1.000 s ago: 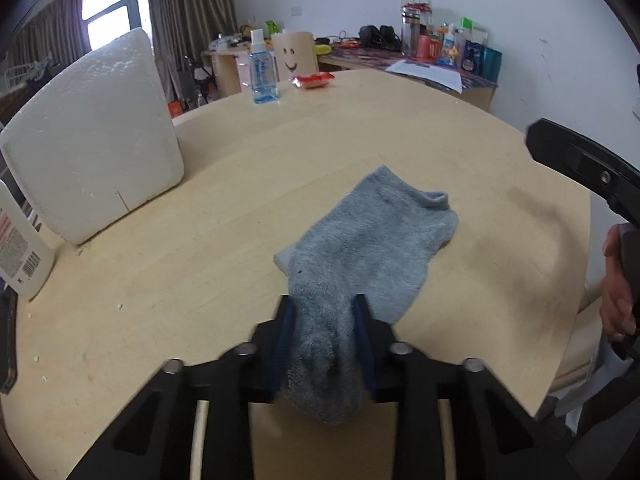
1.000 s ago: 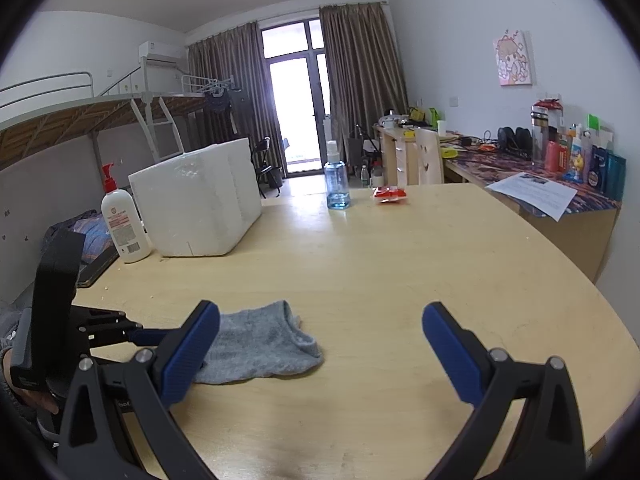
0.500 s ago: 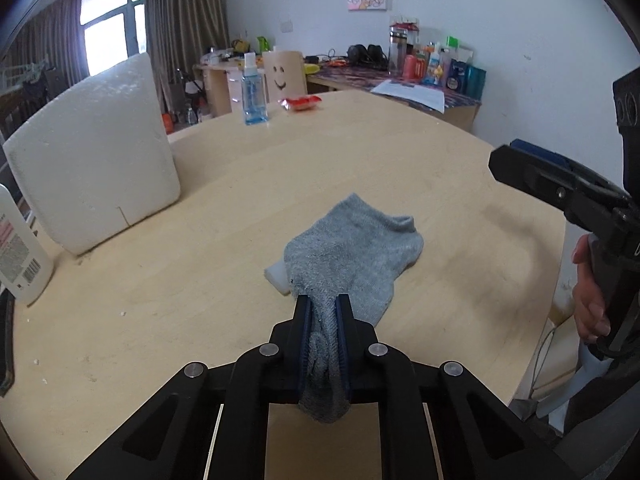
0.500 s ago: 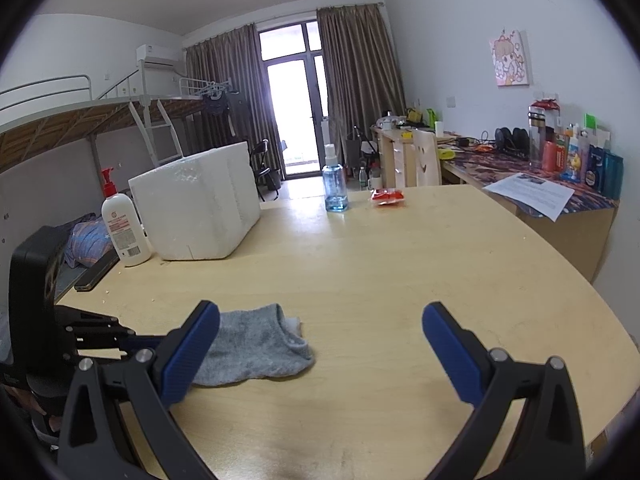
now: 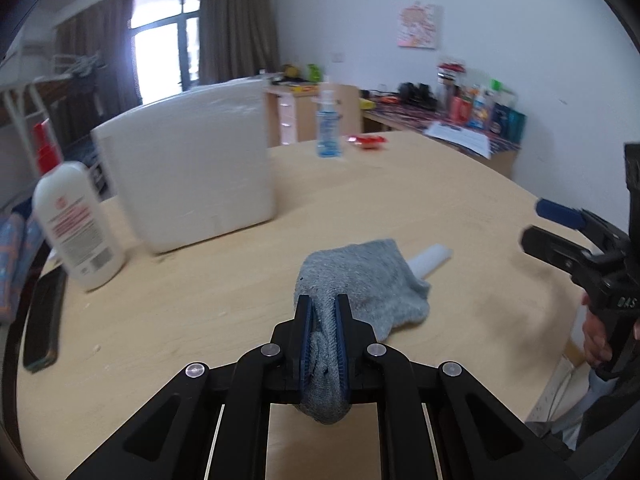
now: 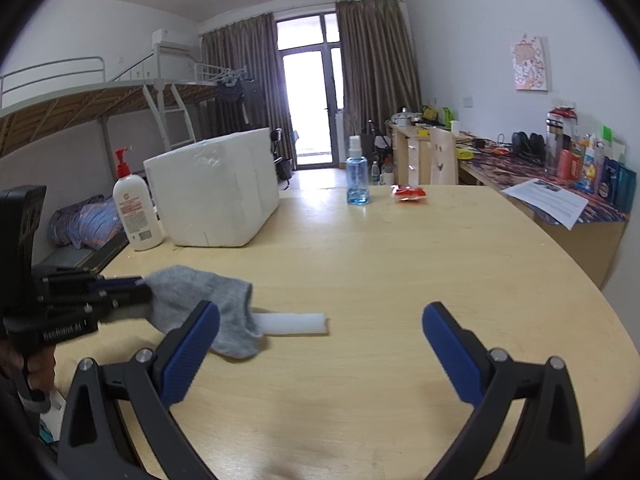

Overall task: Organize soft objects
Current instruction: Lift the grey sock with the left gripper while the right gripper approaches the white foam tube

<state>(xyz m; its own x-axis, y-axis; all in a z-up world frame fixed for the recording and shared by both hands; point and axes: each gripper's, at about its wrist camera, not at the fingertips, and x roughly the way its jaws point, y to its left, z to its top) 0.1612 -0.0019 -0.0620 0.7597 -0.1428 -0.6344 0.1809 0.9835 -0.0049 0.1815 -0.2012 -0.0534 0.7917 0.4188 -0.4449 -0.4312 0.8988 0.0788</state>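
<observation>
- On the far left edge of the pale round wooden table (image 6: 380,264), a flat dark phone-like slab (image 5: 42,320) lies just beside a white plastic lotion bottle with a red pump (image 6: 134,208).
- Next to that bottle stands a big white styrofoam box (image 6: 216,192), near the table's back left rim.
- Nearer the front, the left gripper (image 5: 323,312) has its blue-padded jaws pinched narrow on one end of a soft grey knitted sock (image 5: 360,280); the pinched end is raised off the wood while the rest drapes down to the tabletop.
- Under the sock's far edge, a short white foam bar (image 6: 292,323) sticks out to the right, lying flat on the table and touching the cloth.
- Right of the sock, the right gripper (image 6: 320,344) hovers above bare wood with its blue jaws spread wide and nothing between them.
- Far back, a clear blue spray bottle (image 6: 357,180) stands upright, with a small red packet (image 6: 410,193) just to its right.
</observation>
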